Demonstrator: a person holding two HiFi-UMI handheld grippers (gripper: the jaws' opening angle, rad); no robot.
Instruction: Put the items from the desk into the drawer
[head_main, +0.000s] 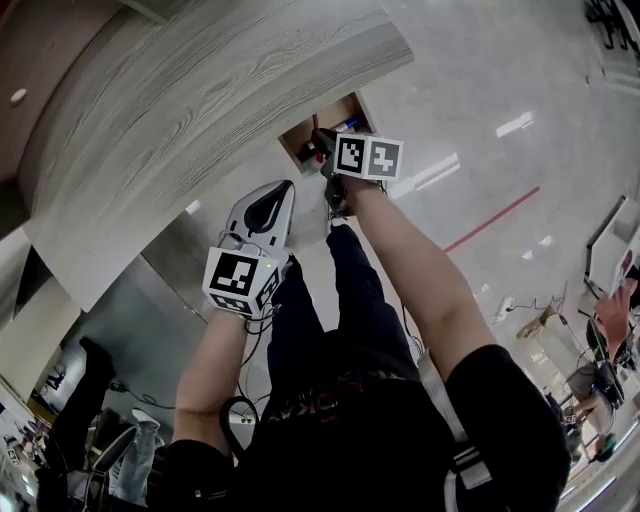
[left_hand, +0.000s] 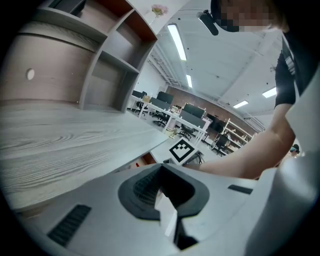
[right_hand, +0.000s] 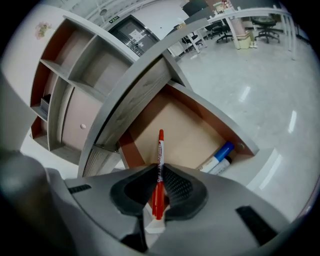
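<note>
My right gripper (right_hand: 159, 169) is shut on a slim red pen (right_hand: 160, 145), whose tip points down into the open drawer (right_hand: 175, 127). In the head view that gripper (head_main: 323, 143) hangs right over the drawer (head_main: 303, 137) under the desk edge. A blue-capped marker (right_hand: 220, 153) and a dark-capped one (right_hand: 221, 165) lie in the drawer's near right corner. My left gripper (left_hand: 161, 168) shows its jaws closed together with nothing between them. It hovers beside the desk front (head_main: 283, 192), lower left of the drawer.
The wood-grain desk top (head_main: 200, 100) fills the upper left. A shelf unit (left_hand: 112, 60) stands behind it. Shiny floor (head_main: 480, 120) with a red line spreads to the right. The person's legs (head_main: 340, 310) are below the drawer.
</note>
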